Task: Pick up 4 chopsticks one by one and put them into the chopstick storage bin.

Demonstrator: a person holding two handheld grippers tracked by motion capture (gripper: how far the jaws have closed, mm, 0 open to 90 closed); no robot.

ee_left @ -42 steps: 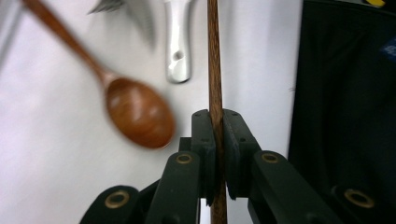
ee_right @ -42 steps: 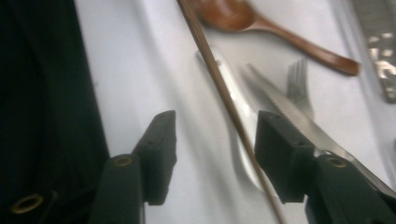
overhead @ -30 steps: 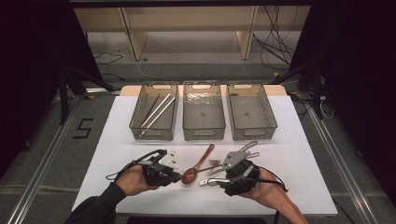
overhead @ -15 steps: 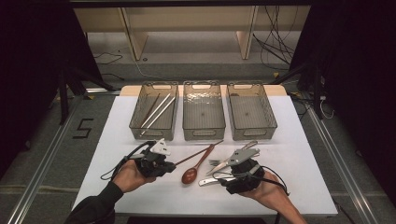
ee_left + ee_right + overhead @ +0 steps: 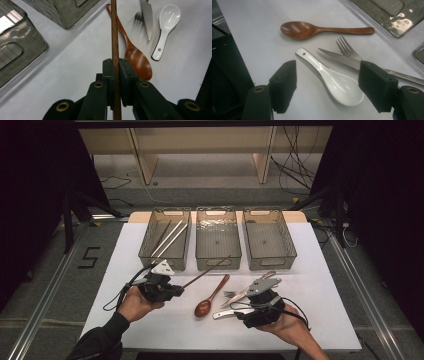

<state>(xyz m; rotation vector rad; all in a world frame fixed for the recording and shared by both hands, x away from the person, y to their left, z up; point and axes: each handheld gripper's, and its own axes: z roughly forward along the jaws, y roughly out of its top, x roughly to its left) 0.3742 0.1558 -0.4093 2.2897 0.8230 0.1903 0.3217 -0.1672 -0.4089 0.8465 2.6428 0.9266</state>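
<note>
We see left gripper (image 5: pixel 115 75) pinching chopstick (image 5: pixel 114 37), pointing 12 o'clock; right gripper (image 5: pixel 327 87) spread, jaws just opening, white spoon (image 5: pixel 334 80) between.

right gripper (image 5: pixel 327 86): its two black jaws stood wide apart, having just been opening, with nothing pressed between the pads.
white ceramic spoon (image 5: pixel 332 78): lay on the white table (image 5: pixel 257 37) between the jaws, bowl nearest the camera, handle with a small hole pointing away.
knife (image 5: pixel 344 61): serrated blade lay just beside the white spoon, running behind the right-hand jaw.
fork (image 5: pixel 345 48): tines showed just past the knife blade.
wooden spoon (image 5: pixel 312 30): lay farther off, apart from the rest.
clear bin (image 5: pixel 394 17): at the top right corner.
</note>
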